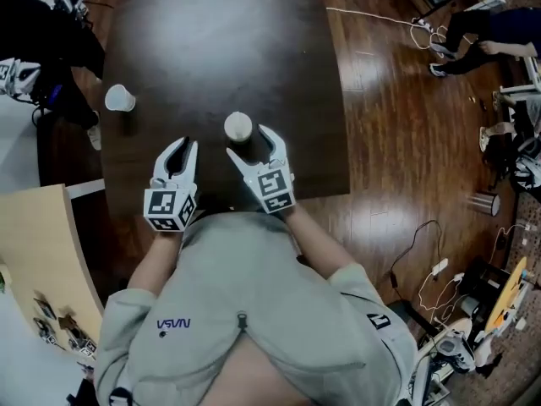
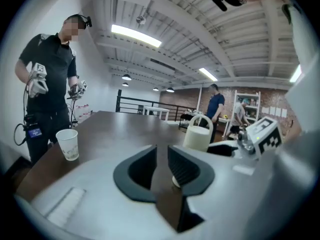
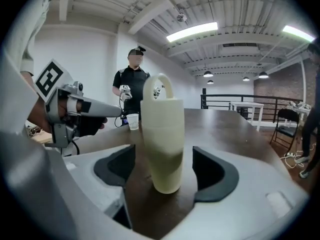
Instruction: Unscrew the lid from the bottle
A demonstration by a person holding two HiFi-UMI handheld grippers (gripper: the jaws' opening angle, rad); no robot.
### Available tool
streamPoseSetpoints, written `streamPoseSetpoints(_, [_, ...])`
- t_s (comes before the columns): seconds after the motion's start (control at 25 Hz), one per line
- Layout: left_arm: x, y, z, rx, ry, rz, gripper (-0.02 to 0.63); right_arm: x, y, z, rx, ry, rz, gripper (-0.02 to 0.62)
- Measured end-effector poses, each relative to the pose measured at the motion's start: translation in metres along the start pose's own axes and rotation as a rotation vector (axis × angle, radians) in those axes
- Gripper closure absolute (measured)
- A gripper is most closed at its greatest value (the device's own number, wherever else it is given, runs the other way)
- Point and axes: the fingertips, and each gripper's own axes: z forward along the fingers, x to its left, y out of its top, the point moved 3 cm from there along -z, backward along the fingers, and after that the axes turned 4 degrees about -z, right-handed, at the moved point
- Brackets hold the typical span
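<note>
Closest to the head camera is the person's grey sweatshirt (image 1: 254, 311), with a small "NASA" print (image 1: 173, 323) on the chest that reads upside down from this angle. Just beyond it, both hands reach onto the near edge of the dark brown table (image 1: 211, 32). Each gripper carries a cube with black-and-white square markers (image 1: 169, 208).

The left gripper (image 2: 161, 153) has its jaws only slightly apart. Bare tabletop shows through the narrow slit and nothing is between the pads. It sits just to the left of the bottle and apart from it.

The right gripper (image 1: 246, 139) has its jaws spread wide. The cream bottle (image 3: 162, 144) stands upright on the table between them, with a gap on each side, so neither pad presses on it. Its lid (image 3: 161, 93), which has a loop handle, is still on. I can make out no lettering on the bottle's plain body.

Farther back and to the left, a white paper cup (image 1: 119, 98) stands alone on the table, well apart from the bottle. The faint marks on it are too small to read.

Beyond the far left edge of the table, a person in black (image 3: 131, 86) stands holding another pair of grippers. Cables (image 1: 423, 252) trail across the wooden floor (image 1: 397, 125) to the right of the table.
</note>
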Motion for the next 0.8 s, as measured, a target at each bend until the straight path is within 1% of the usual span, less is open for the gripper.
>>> streamPoseSetpoints(0.04, [0.003, -0.002, 0.003, 0.014, -0.015, 0.003, 0.521, 0.000, -0.004, 0.007, 0.007, -0.008, 0.004, 0.244])
streamPoseSetpoints(0.08, [0.005, -0.003, 0.006, 0.027, -0.026, 0.009, 0.517, 0.001, -0.007, 0.013, 0.010, -0.016, 0.004, 0.239])
streamPoseSetpoints(0.24, [0.013, -0.007, 0.015, 0.078, -0.054, 0.049, 0.517, -0.001, -0.011, 0.035, 0.010, -0.042, -0.023, 0.232])
streamPoseSetpoints(0.4, [0.017, -0.016, 0.014, 0.123, -0.068, 0.053, 0.517, 0.000, -0.014, 0.051, 0.016, -0.059, -0.035, 0.230])
streamPoseSetpoints(0.6, [0.024, -0.019, 0.006, 0.144, -0.069, 0.053, 0.517, 0.005, -0.015, 0.068, 0.008, -0.063, -0.058, 0.230])
streamPoseSetpoints(0.76, [0.027, -0.018, 0.000, 0.140, -0.058, 0.044, 0.518, 0.005, -0.013, 0.073, -0.009, -0.068, -0.066, 0.231])
streamPoseSetpoints(0.8, [0.027, -0.017, -0.001, 0.137, -0.057, 0.042, 0.517, 0.005, -0.013, 0.074, -0.009, -0.073, -0.069, 0.243])
